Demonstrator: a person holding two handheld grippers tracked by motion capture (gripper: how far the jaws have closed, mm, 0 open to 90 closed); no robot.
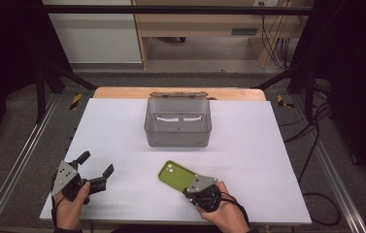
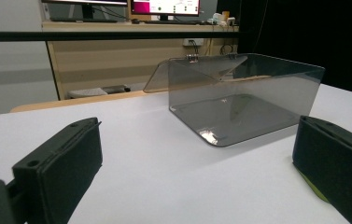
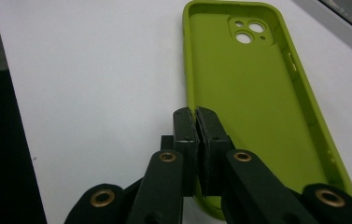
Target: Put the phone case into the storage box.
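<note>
High view, worktop [image 1: 122, 126]: a white sheet carrying a clear grey box and a green phone case.
High view, box [image 1: 178, 127]: stands toward the far middle, its lid tipped back behind it.
High view, phone case [image 1: 174, 175]: lies flat near the front edge, right of centre, well apart from the box.
High view, left tongs [image 1: 95, 165]: held in the person's left hand at the front left corner, jaws spread wide with nothing between them.
High view, right tongs [image 1: 186, 190]: held in the right hand, tips at the near end of the phone case.

Left gripper view, left tongs [image 2: 197, 172]: the two black jaws stand far apart over bare worktop (one at each side of the picture).
Left gripper view, box [image 2: 243, 100]: sits ahead and slightly right, open, lid leaning away.
Left gripper view, phone case [image 2: 314, 189]: a sliver of green peeps out beside the right-hand jaw.

Right gripper view, right tongs [image 3: 196, 113]: jaws pressed together, pinching the near left rim of the phone case.
Right gripper view, phone case [image 3: 257, 93]: lies hollow side up, camera cut-outs at the far end, flat on the worktop.
</note>
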